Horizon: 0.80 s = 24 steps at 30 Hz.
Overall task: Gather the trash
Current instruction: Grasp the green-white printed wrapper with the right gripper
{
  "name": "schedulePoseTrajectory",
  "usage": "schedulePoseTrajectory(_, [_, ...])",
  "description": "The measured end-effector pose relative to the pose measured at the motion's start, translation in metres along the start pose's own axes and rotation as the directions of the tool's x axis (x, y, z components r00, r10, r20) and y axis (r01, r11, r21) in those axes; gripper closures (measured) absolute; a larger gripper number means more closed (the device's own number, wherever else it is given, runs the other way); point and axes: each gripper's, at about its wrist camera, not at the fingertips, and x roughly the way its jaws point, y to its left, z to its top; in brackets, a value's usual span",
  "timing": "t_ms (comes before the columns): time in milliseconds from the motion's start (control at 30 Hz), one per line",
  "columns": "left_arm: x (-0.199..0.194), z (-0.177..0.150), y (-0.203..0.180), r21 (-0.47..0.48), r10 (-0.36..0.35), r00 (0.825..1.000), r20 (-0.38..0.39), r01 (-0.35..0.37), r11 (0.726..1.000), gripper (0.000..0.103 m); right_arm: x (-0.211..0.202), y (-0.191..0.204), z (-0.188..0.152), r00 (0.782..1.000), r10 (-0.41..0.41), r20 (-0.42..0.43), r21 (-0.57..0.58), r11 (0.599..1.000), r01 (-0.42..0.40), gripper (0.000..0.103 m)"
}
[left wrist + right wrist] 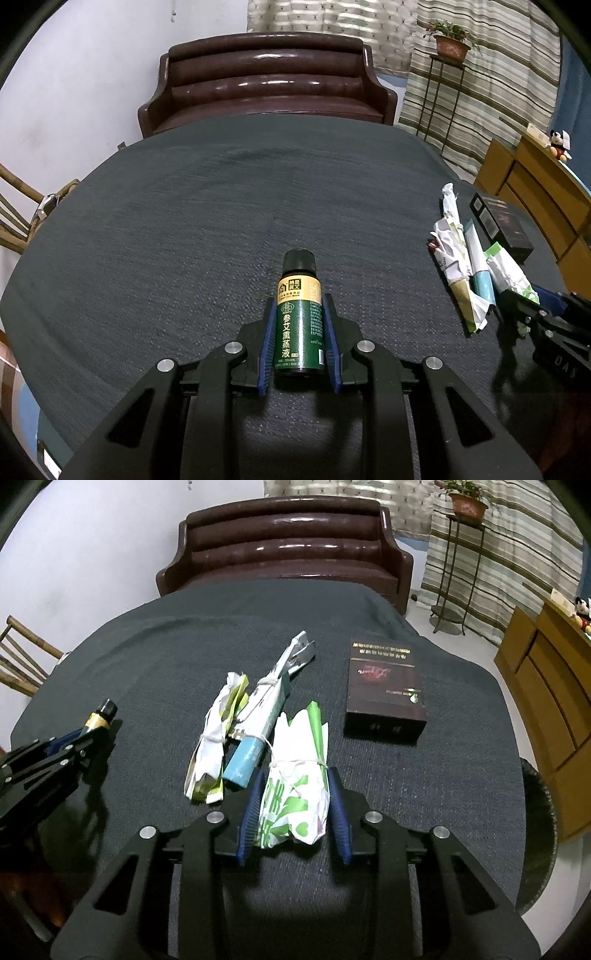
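My left gripper [299, 299] is shut on a small green bottle [300, 321] with a black cap, which lies on the dark tablecloth [184, 240]. My right gripper [293, 775] is closed around a white-and-green wrapper bundle [295, 797] tied with a rubber band. Two more tied wrapper bundles, a pale yellow-green one [214, 746] and a long one with a blue end [258, 716], lie just left of it. A dark brown box [384, 694] lies to the right. The left gripper with the bottle shows at the left of the right wrist view [88, 731].
A brown leather armchair [266, 81] stands behind the table. A wooden cabinet [554, 686] is at the right, a plant stand [461, 554] by striped curtains, and a bamboo chair [14, 221] at the left.
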Motion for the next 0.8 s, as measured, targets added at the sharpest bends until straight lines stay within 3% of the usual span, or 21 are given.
schedulePoseTrajectory(200, [0.000,0.002,0.001,0.004,0.000,1.000,0.002,0.000,1.000,0.078,0.004,-0.005,0.003,1.000,0.020,-0.020,0.026,0.999,-0.020,0.068])
schedulePoseTrajectory(333, [-0.001,0.002,0.001,0.003,0.004,1.000,0.004,-0.004,1.000,0.078,0.008,-0.005,0.008,1.000,0.017,-0.025,0.024,1.000,-0.016,0.059])
schedulePoseTrajectory(600, [-0.001,0.000,0.002,0.002,0.002,1.000,0.002,-0.002,1.000,0.078,0.012,-0.005,0.012,1.000,0.012,-0.022,0.028,1.000,-0.011,0.058])
schedulePoseTrajectory(733, [0.000,0.000,0.001,0.002,0.002,1.000,0.000,-0.002,1.000,0.078,0.014,-0.006,0.015,1.000,0.005,-0.019,0.024,1.000,-0.005,0.071])
schedulePoseTrajectory(800, [0.000,0.000,0.000,0.002,0.002,1.000,0.001,-0.002,1.000,0.078,0.014,-0.007,0.015,1.000,0.009,-0.017,0.023,1.000,-0.009,0.071])
